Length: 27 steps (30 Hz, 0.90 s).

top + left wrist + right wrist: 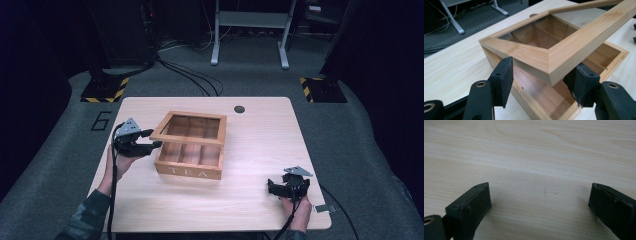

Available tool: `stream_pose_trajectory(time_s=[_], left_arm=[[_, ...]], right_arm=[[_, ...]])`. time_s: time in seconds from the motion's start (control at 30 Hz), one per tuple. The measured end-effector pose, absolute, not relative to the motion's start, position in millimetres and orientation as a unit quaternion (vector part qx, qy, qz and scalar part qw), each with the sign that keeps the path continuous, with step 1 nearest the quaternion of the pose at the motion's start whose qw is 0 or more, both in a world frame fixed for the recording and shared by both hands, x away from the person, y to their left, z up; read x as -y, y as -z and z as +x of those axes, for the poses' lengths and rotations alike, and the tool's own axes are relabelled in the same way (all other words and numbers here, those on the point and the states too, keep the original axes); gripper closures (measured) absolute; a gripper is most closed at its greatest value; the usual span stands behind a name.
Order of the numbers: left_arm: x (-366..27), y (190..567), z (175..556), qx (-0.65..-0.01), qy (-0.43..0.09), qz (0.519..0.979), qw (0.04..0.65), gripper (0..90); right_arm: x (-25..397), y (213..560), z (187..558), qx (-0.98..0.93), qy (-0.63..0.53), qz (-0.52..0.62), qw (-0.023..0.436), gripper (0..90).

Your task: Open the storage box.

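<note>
Dark curtains and grey carpet ring a pale wooden tabletop, and on it, left of centre, sits a wooden tea box with "TEA" lettered on its near face. Its glass-paned lid is tilted up at the left end, partly raised off the compartments below. The left gripper is at that raised corner; in the left gripper view the lid's corner sits between the two black fingers, which stand apart on either side of it. One finger looks close against the lid's edge, the other just beside it, so I can't say for sure that they pinch it; it reads more like a cradle than a clamp. To my eye the step in hand is swinging the lid on its hinge, opening or closing, I can't tell which. The next move would call for a steady arc at that corner, with the box kept from sliding. The right gripper rests well apart near the tabletop's front right corner, its fingers spread wide over bare wood, holding nothing.
</note>
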State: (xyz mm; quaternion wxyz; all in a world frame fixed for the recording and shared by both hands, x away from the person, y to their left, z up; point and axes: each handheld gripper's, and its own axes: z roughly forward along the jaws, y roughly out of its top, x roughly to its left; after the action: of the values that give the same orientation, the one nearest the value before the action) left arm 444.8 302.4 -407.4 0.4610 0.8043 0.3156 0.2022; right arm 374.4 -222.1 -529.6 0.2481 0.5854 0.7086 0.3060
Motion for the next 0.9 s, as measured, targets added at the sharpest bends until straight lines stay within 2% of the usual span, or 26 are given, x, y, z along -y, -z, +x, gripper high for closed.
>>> stream_pose_trajectory(time_s=[0.57,0.9], left_arm=[[-297.1,462.0,431.3,-0.327,-0.177,0.815,0.444,38.5],[-298.3,467.9,428.5,-0.34,-0.168,0.813,0.442,29.2]], right_arm=[[222.0,529.6,374.4,-0.708,-0.305,0.586,0.248,3.5],[222.1,529.5,374.4,-0.709,-0.306,0.586,0.248,3.5]])
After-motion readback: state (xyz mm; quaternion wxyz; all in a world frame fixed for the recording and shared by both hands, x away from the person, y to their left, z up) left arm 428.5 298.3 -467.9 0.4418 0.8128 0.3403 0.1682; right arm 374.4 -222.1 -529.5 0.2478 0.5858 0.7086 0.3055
